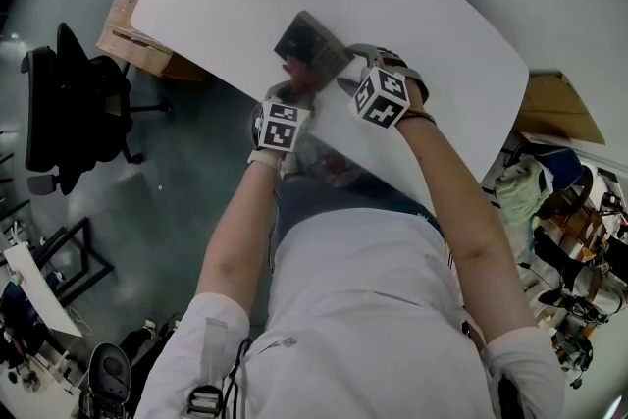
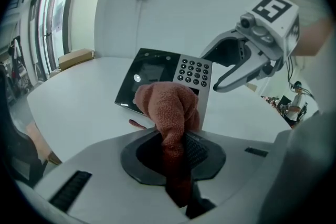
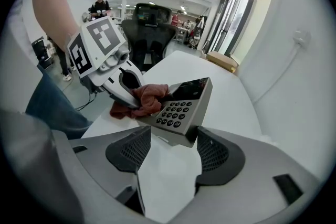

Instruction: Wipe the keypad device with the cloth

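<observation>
Showing the left gripper (image 2: 176, 152) clenched on the cloth (image 2: 170, 110), whose bunched end meets the face of the device (image 2: 173, 66) straight ahead of it, near where the dark screen (image 2: 149, 75) gives way to the keys (image 2: 193, 72). The right gripper (image 3: 169, 147) grasps the device's keypad end and holds it tilted above the table (image 1: 412, 25). The device's long axis runs crosswise to the left jaws, so the coming stroke probably calls for a sideways sweep along it.
</observation>
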Action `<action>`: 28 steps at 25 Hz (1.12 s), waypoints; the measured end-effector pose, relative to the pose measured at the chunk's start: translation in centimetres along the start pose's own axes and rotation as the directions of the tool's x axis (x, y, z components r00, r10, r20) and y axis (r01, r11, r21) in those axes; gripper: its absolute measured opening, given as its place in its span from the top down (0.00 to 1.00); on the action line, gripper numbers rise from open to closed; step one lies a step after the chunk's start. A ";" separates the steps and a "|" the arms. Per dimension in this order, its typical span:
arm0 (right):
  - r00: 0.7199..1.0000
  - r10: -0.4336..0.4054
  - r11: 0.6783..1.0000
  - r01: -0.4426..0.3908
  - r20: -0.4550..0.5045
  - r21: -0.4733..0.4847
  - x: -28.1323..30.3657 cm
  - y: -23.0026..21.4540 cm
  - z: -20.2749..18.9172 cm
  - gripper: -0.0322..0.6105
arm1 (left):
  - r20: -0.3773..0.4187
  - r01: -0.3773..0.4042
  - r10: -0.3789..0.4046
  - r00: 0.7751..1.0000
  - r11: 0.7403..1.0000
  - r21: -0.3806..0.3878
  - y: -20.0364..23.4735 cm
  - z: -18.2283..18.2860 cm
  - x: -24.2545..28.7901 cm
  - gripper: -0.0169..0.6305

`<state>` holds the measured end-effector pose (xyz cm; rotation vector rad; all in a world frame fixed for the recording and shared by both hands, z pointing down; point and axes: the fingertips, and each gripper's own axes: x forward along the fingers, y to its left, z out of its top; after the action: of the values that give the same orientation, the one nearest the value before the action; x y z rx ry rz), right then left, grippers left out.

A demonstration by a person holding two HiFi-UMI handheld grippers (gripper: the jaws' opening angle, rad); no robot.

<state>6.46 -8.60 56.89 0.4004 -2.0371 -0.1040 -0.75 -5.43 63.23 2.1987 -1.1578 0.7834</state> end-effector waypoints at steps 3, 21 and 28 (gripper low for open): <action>1.000 -0.006 1.000 0.006 0.003 -0.001 0.0 0.0 0.0 0.57 | 0.023 0.007 -0.007 1.000 1.000 0.002 -0.2 0.2 -0.1 0.88; 1.000 -0.009 1.000 0.009 0.008 -0.006 0.1 0.0 0.3 0.57 | 0.269 0.130 -0.146 0.952 0.988 0.077 -4.6 11.7 -2.6 0.88; 1.000 -0.001 1.000 0.002 0.008 -0.007 0.1 0.2 0.3 0.57 | 0.236 0.162 -0.177 0.955 0.984 0.080 -4.7 10.9 -0.7 0.88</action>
<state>6.14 -8.52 56.89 0.3979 -2.0443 -0.1136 5.53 -10.13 54.34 2.4586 -1.0496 0.4927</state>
